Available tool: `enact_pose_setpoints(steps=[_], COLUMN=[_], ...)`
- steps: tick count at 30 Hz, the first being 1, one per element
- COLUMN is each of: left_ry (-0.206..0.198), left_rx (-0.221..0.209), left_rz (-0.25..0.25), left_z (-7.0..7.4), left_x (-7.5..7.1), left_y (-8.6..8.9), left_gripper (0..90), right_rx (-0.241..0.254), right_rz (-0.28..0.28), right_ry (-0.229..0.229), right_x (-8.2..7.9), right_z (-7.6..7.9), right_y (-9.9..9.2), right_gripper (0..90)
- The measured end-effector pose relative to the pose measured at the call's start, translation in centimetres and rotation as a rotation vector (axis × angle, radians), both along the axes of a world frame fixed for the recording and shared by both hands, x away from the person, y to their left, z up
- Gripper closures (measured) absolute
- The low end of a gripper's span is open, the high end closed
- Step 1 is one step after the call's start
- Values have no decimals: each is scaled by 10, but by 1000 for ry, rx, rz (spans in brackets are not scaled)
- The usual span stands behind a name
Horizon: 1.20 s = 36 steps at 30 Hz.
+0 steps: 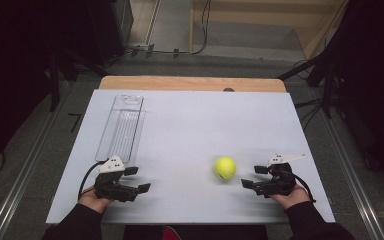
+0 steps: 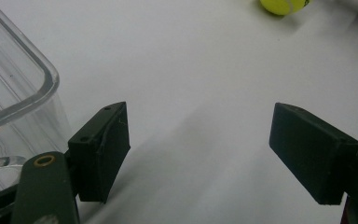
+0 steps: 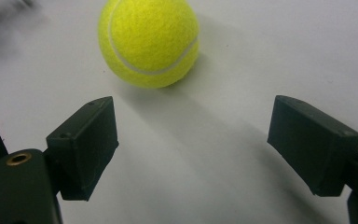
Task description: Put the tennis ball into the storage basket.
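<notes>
Tennis ball (image 3: 148, 41) loose on worktop (image 1: 190, 130), not yet grasped. My right gripper (image 3: 193, 144) gapes empty just short of it; left gripper (image 2: 198, 151) likewise spread, empty, beside clear tray (image 1: 121, 127).

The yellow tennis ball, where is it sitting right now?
In the high view the yellow tennis ball lies on the white table, right of centre near the front edge, just ahead of the right gripper with its open jaws.

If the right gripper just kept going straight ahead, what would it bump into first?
Most likely the tennis ball. It lies on the table just ahead of the open right gripper, a little to the left of the middle line, so it might touch the left jaw first.
</notes>
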<state>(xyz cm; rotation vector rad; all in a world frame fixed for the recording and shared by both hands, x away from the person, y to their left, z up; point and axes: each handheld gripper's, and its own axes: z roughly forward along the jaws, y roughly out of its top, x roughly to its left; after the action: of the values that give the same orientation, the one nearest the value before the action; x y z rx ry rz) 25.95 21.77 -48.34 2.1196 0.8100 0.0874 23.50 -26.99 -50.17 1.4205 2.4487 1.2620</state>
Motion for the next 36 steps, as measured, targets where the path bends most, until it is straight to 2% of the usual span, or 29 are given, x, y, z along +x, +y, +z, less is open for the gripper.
enact_pose_setpoints(steps=[7,15,18,21,28,30,36], left_ry=[-6,1,8,1,2,2,1], left_rx=[-12,-8,-30,-25,-14,-11,-7], left_rz=[-18,-9,-4,1,2,4,7], left_z=[2,1,4,6,4,4,4], left_x=[-2,-4,-4,-5,-5,-5,-5], left_y=[-3,-1,0,1,1,1,0], left_gripper=[208,208,208,208,208,208,208], right_rx=[0,8,4,9,-6,8,6], right_rz=[2,10,16,14,-12,-30,-40], right_ry=[-5,-7,-7,-5,-15,-32,-31], right_x=[-1,3,3,3,5,8,9], right_z=[1,1,0,1,2,4,5], right_y=[1,2,2,1,0,-2,-3], right_gripper=[140,140,140,140,140,140,140])
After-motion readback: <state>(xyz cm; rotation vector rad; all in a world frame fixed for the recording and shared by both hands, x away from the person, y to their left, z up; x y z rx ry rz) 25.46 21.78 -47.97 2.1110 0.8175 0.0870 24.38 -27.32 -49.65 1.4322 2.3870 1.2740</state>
